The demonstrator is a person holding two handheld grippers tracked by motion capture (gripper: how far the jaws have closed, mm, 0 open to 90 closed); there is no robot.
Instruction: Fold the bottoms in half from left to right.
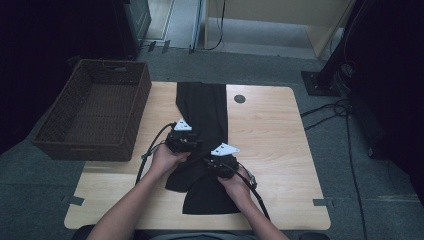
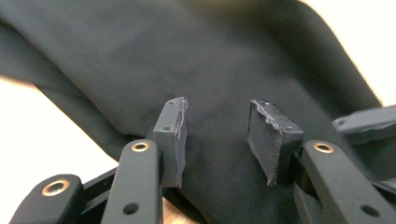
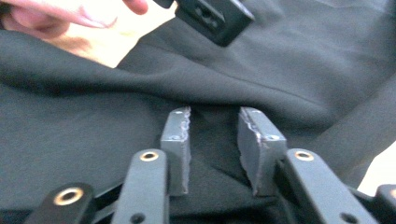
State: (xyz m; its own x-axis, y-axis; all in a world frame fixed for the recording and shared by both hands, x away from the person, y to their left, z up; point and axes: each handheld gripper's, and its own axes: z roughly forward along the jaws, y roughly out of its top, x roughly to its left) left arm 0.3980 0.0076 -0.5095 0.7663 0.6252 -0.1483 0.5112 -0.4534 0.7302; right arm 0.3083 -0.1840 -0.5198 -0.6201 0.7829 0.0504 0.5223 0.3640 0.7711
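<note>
Both grippers stand part-open over a long black cloth garment point(image 1: 202, 120), holding nothing: in the left gripper view the left gripper point(image 2: 219, 140) shows a clear gap between its two black pads point(image 2: 173, 135), with smooth dark fabric lying behind and beneath them but not pinched; in the right gripper view the right gripper point(image 3: 217, 144) has a narrower gap, its pads point(image 3: 180, 140) set just short of a raised fold of the same cloth, and no fabric caught between them

Seen in the high view, the left gripper point(image 1: 182, 137) sits at the garment's left edge about midway along it, and the right gripper point(image 1: 222, 160) sits close beside it, nearer the person and toward the cloth's right side, where the fabric bunches and splays into two flaps at the near end. The garment's long axis runs straight away from the person, from the near table edge to the far edge of the pale wooden table point(image 1: 280, 140), so both hands lie across that axis and the free length stretches away beyond the jaws. Each gripper would need to close on the cloth beneath it before any fold or lift, judging by the open jaws

A dark brown woven wicker basket point(image 1: 95, 107) stands off the table's left side, well apart from the cloth, nearer the left hand point(image 1: 167, 159) than the right hand point(image 1: 237, 187)
</note>
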